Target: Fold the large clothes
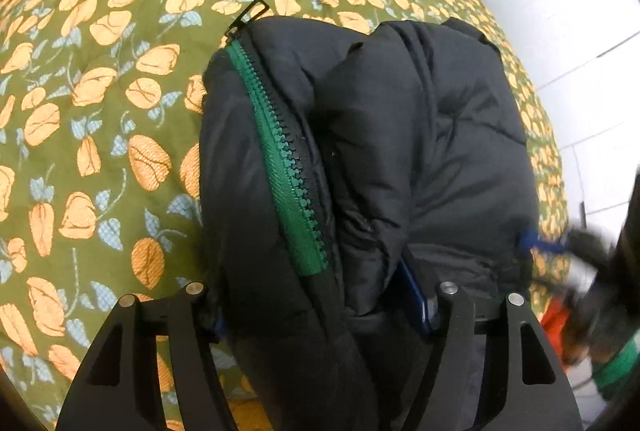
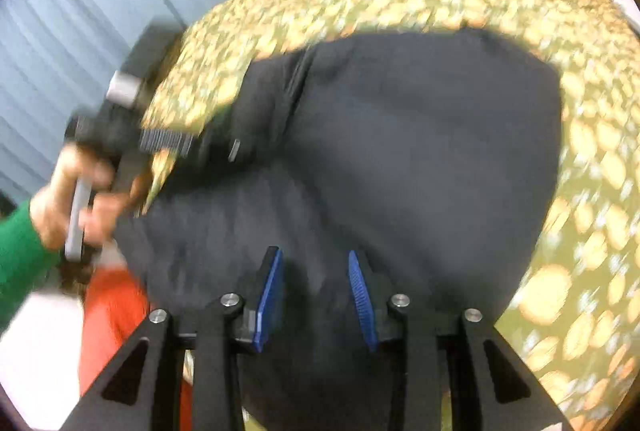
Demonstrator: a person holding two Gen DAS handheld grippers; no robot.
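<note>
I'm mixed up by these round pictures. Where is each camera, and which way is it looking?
Left wrist: sits on the left gripper, looking along its fingers at the black jacket bunched between them, over the flowery bedspread.
Right wrist: sits on the right gripper, looking down at the jacket; the person's left hand in a green sleeve shows.
Both views share the jacket and bedspread.

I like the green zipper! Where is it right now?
In the left wrist view, the green zipper runs along the black jacket, left of centre, over the flowery bedspread.
</note>
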